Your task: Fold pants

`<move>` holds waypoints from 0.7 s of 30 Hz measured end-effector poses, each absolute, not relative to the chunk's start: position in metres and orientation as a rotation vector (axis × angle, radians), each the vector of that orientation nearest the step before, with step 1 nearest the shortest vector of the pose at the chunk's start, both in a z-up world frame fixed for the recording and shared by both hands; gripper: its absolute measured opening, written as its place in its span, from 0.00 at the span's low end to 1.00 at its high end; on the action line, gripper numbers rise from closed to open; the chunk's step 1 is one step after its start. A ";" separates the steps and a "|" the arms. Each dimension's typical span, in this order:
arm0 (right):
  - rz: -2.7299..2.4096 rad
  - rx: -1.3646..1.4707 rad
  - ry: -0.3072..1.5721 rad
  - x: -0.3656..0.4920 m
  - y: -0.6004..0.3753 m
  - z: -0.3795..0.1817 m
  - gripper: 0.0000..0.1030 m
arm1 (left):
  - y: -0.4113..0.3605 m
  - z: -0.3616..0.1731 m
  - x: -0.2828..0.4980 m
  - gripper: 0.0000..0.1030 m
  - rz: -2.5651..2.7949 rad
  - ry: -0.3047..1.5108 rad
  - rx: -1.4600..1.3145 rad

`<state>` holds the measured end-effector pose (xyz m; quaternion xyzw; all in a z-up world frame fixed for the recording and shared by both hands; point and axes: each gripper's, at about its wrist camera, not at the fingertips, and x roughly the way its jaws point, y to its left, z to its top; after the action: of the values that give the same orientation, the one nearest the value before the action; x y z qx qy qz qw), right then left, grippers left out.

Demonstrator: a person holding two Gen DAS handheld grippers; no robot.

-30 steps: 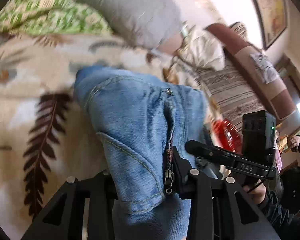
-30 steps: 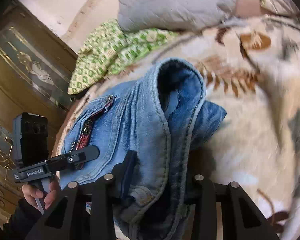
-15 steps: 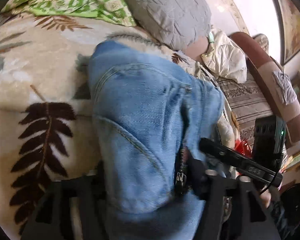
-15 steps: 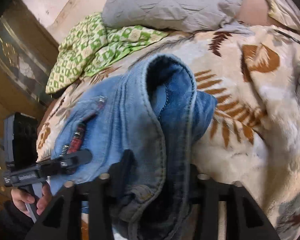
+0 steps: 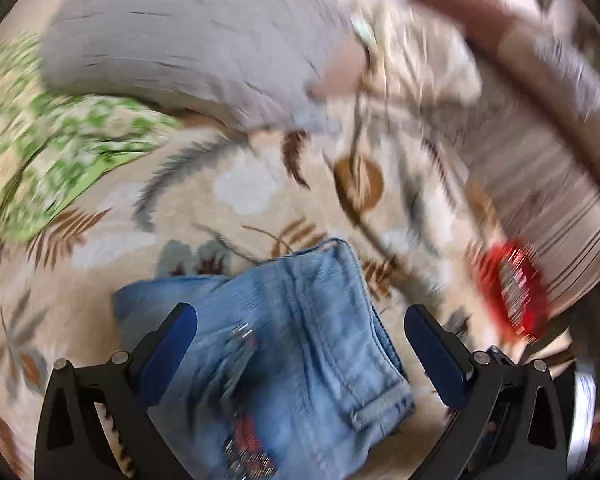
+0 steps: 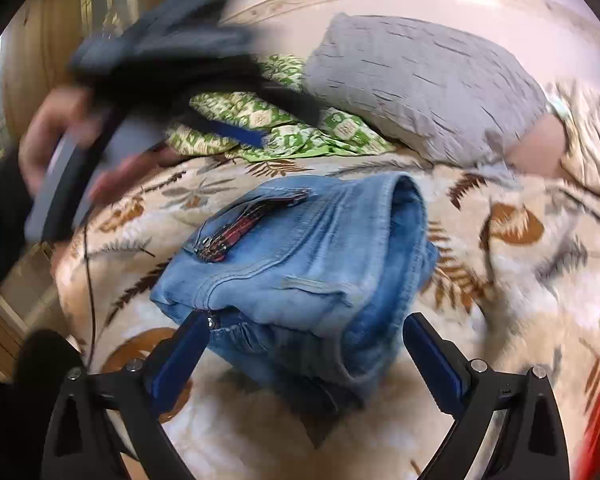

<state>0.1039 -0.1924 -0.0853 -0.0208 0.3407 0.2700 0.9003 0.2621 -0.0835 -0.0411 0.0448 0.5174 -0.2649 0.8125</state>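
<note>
While both grippers had been clamped on the denim a second earlier, at this moment they had let it go: the left gripper (image 5: 300, 344) and the right gripper (image 6: 302, 346) both showed their blue pads spread wide, the jaws were opening further, and no pad pressed on cloth. The pants (image 6: 296, 268) lay by themselves as a compact folded bundle on the leaf-patterned blanket (image 6: 520, 272), with the zipper pocket and its red lining (image 6: 240, 228) on top and the rolled fold edge turned toward the grey pillow (image 6: 420, 80). Half a second before, the left wrist view was filled with the jeans between its fingers; now the same pants (image 5: 292, 344) sat lower and smaller in that view, with the blanket open behind them, so this gripper had drawn away from the bundle. In the right wrist view the left tool and the hand (image 6: 56, 136) that carried it appeared only as a blurred shape above the green patterned cloth (image 6: 276, 128). My judgement is that the fold was completed and released, since the bundle kept its shape without support. Only a small straightening of the loose lower layers near the right gripper seemed possibly left.
</note>
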 end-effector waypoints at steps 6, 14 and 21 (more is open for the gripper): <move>0.513 -0.021 0.672 0.114 -0.185 -0.103 0.84 | -0.130 -0.068 0.286 1.00 -0.487 1.213 0.246; 0.515 -0.025 0.725 0.117 -0.180 -0.127 0.48 | -0.148 -0.095 0.301 0.36 -0.410 1.285 0.360; 0.494 0.009 0.768 0.115 -0.192 -0.140 0.33 | -0.125 -0.109 0.325 0.19 -0.364 1.306 0.276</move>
<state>0.1153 -0.1918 -0.1399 0.0042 0.3708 0.2386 0.8975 0.3255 -0.1253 -0.1089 0.1271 0.6021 -0.1677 0.7702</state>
